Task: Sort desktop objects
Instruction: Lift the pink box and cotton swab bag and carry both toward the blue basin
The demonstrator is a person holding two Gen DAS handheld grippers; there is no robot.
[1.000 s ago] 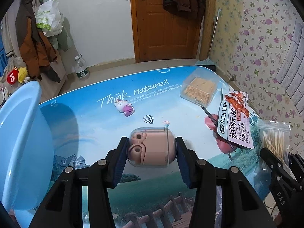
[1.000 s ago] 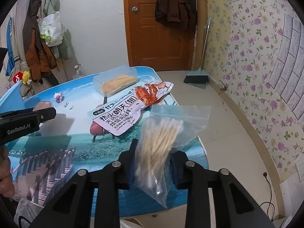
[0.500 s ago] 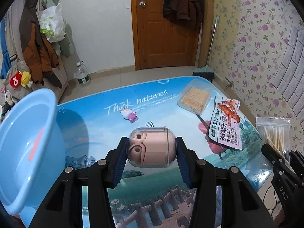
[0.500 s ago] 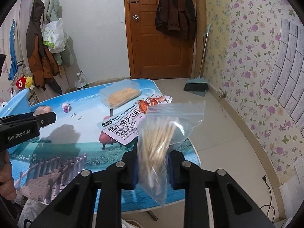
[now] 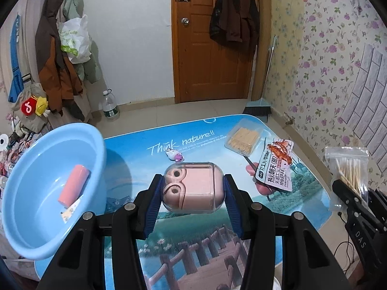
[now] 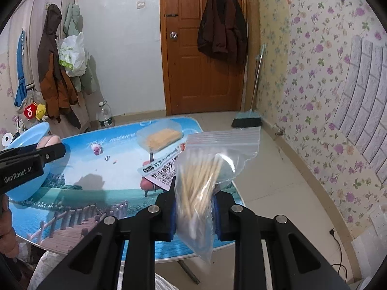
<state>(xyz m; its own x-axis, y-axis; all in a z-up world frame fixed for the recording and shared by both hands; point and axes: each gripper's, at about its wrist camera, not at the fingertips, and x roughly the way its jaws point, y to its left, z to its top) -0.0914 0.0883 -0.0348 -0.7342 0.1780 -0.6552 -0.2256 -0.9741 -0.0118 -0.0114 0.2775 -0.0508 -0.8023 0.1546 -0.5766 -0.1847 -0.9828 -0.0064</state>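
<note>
Now you hold one thing in each claw, both lifted clear of the table [image 5: 302,200]. Your left gripper [image 5: 192,194] is closed on the pink earbud case [image 5: 193,189], its blue pads pressing on both sides of the clear cover. Your right gripper [image 6: 194,213] is clamped on the zip bag of cotton swabs [image 6: 205,176]; the bag stands up between the pads and its lower corner hangs below them.

I judge that you are in the carrying step: two objects are picked and not yet sorted. From the left camera, the blue basin [image 5: 36,217] sits at nine o'clock, at the table edge, and already has a pink tube [image 5: 73,184] and a small card inside. The next move probably calls for swinging the case over the rim and opening only when it is above the basin; the bag is soft, so keep the grip firm while moving.

Farther at two o'clock lie a snack packet [image 5: 275,169] with Chinese writing, which I cannot read surely, and a clear box of toothpicks [image 5: 244,136]. A small toy [image 5: 174,155] is at twelve o'clock.

The table print says "Think nature!!". The left gripper's side reads "GenRobot.AI", and the right one shows "DAS".
</note>
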